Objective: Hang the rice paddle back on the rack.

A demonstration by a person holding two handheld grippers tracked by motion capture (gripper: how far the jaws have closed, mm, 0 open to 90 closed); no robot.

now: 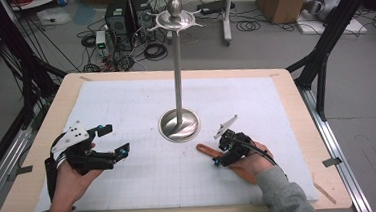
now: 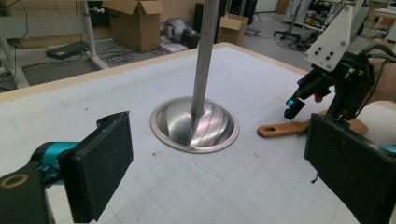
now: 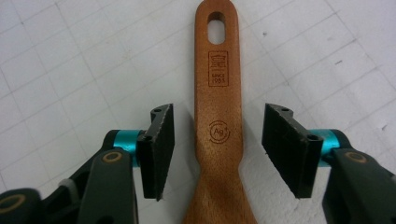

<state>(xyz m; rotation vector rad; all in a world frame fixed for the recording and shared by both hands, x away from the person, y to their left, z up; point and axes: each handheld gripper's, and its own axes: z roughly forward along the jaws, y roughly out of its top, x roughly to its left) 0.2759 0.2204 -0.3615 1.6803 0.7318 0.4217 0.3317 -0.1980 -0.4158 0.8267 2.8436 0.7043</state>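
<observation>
White gridded worktop [image 3: 70,56] carries a wooden spatula [image 3: 218,116], its handle between the right hand-held gripper's [image 3: 217,144] parted, untouching jaws.

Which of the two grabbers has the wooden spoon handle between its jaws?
The right gripper. Its jaws sit either side of the wooden spatula handle, not yet touching. The left gripper has only bare mat between its jaws.

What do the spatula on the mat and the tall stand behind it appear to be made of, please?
Spatula: looks like wood, reddish-brown with a smooth, matte finish; faint grain shows, and marks seem burned into the handle near its hanging hole.

Stand: looks like metal, probably brushed steel; the silvery pole and dished round base carry soft reflections and swirled highlights.
</observation>
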